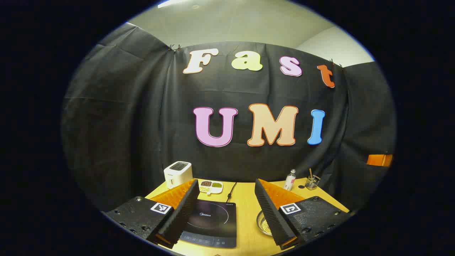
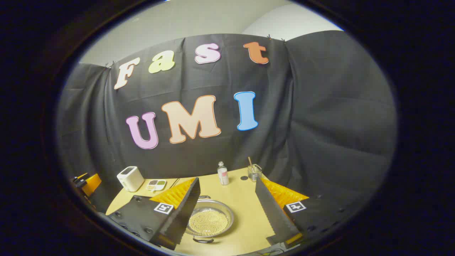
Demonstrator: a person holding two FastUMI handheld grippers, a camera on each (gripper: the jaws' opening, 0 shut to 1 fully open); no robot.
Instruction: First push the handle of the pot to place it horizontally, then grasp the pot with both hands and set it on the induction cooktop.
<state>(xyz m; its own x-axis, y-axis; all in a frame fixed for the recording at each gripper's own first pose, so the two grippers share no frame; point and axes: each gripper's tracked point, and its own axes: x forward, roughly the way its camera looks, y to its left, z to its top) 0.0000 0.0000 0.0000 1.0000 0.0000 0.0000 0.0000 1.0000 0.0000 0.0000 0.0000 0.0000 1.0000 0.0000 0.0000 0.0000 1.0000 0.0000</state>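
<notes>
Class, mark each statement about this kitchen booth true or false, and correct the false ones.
1. The pot sits on the induction cooktop. False: it rests on the wooden table, beside the cooktop.
2. The pot holds small yellowish beads. True.
3. The right gripper is clamped on the pot. False: its jaws stand open above it.
4. A white toaster stands at the table's back edge. True.
5. The left gripper is open. True.

The induction cooktop [image 1: 210, 223] lies on the table [image 1: 245, 202], left of the pot [image 2: 209, 221]. Behind them stand a toaster [image 1: 177, 173], a divided dish [image 1: 211, 187], a bottle [image 2: 223, 174] and a glass [image 2: 253, 172].
</notes>
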